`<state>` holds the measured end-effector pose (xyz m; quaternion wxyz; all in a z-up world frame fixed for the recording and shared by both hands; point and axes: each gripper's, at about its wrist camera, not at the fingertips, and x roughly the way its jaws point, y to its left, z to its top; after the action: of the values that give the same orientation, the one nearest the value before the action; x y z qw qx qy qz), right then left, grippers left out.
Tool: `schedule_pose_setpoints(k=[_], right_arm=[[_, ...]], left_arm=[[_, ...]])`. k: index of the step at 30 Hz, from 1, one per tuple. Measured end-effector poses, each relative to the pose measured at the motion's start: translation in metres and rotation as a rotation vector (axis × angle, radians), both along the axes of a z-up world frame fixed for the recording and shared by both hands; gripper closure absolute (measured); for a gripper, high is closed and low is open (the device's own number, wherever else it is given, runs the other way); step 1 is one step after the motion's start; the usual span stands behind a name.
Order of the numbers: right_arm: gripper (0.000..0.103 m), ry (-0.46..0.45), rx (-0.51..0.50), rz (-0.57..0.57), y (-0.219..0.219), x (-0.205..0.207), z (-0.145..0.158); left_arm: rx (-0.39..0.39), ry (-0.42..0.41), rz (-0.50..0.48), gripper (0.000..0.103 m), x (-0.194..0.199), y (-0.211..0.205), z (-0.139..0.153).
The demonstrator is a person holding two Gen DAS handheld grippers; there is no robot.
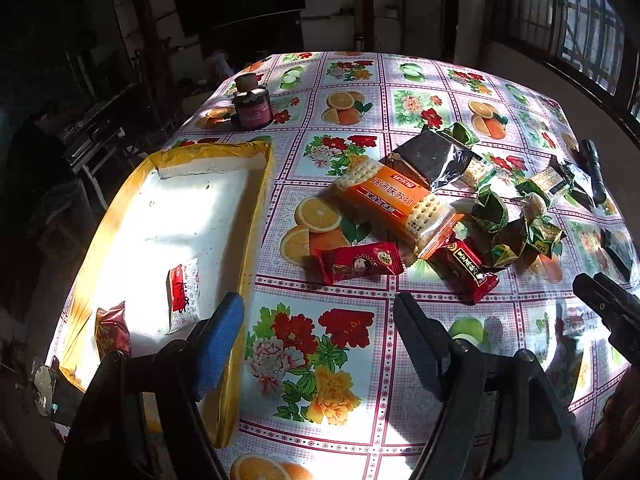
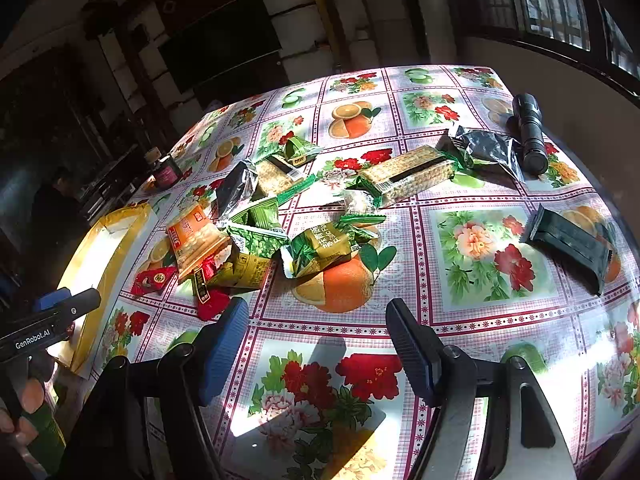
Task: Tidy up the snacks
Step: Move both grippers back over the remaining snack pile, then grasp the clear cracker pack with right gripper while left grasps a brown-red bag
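A pile of snack packets lies mid-table: an orange cracker pack (image 1: 394,200) (image 2: 192,236), two red packets (image 1: 358,266) (image 1: 466,270), several green packets (image 2: 320,246) and a long cracker pack (image 2: 408,174). A yellow-rimmed white tray (image 1: 256,184) (image 2: 108,256) at the left holds a white-red packet (image 1: 183,294) and a dark red packet (image 1: 112,326). My left gripper (image 1: 318,336) is open and empty, just short of the red packets, beside the tray. My right gripper (image 2: 318,344) is open and empty, near the pile's front edge.
A dark jar (image 1: 252,108) (image 2: 166,172) stands at the far left of the table. A black flashlight (image 2: 530,136) (image 1: 594,172) lies at the far right. A dark green packet (image 2: 570,246) lies apart at the right. The flowered tablecloth (image 2: 476,248) covers the table.
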<state>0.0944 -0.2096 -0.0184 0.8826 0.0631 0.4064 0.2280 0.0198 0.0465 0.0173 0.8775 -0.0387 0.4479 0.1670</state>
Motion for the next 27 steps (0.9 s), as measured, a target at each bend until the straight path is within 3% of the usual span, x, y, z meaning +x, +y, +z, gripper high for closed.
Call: schedule_pose_setpoints(k=[9,14,20,24,27], right_arm=[[0.028,0.039,0.022,0.007,0.004,0.014,-0.005],[0.028,0.018,0.023,0.007,0.004,0.028,0.001],[0.028,0.092,0.060,-0.144,-0.023,0.091,-0.004],[0.028,0.192,0.019,-0.253,-0.022,0.142,-0.019],[0.028,0.189,-0.042,-0.296,-0.011,0.166,-0.022]], left_arm=[[0.036,0.092,-0.082,0.027,0.041,0.000,-0.021],[0.033,0.128,-0.132,0.027,0.056,0.002,-0.031],[-0.012,0.155,-0.218,0.027,0.069,0.004,-0.040],[-0.043,0.179,-0.282,0.027,0.079,0.002,-0.047],[-0.048,0.206,-0.295,0.027,0.085,0.003,-0.055]])
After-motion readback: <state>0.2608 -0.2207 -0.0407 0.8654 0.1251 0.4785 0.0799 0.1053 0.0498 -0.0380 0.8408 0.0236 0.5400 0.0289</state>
